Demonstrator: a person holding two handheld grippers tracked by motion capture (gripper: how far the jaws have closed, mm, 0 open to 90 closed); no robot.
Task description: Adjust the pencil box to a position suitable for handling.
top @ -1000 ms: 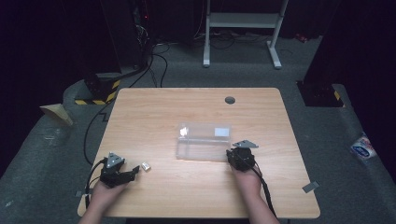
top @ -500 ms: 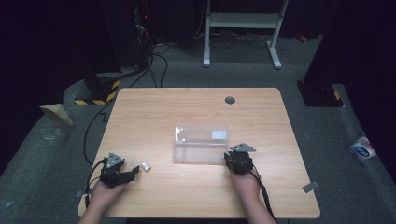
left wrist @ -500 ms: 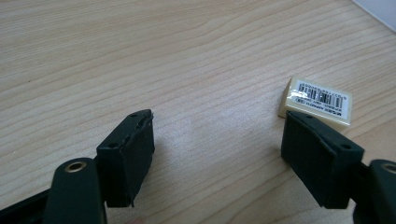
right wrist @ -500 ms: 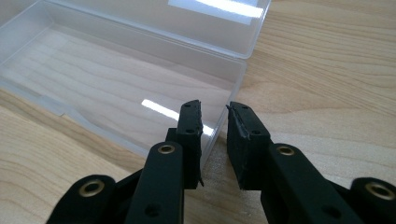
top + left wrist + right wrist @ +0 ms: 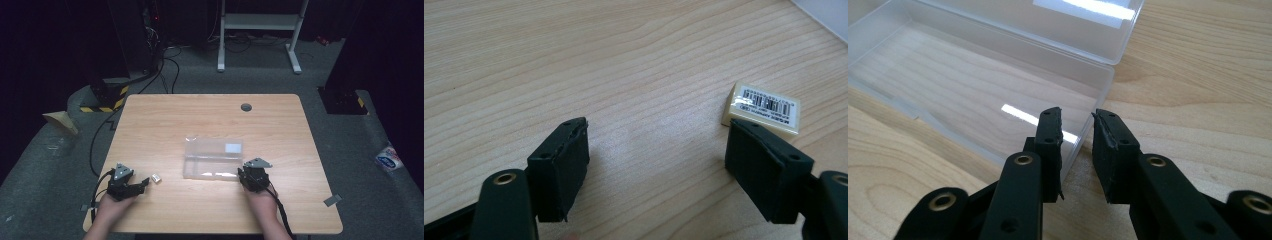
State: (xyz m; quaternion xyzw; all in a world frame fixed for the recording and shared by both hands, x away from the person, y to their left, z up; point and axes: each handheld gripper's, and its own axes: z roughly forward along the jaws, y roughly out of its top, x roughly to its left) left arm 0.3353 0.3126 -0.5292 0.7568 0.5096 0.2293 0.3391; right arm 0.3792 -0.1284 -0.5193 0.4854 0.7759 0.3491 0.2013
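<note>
A clear plastic box lies open in the middle of the table, its lid folded back. My right gripper is at the box's right end. In the right gripper view its jaws straddle the box's end wall, one inside and one outside. They have just been opening, and a narrow gap shows beside the wall. A small cream eraser with a barcode label lies near the front left. My left gripper stands open just short of the eraser, nothing between its fingers.
The wooden table has a round cable hole at the back right. Cables trail from both grippers over the front edge. A white stand and floor cables sit beyond the table.
The box and my right gripper have shifted a little to the left. The left gripper and the eraser have not moved.
</note>
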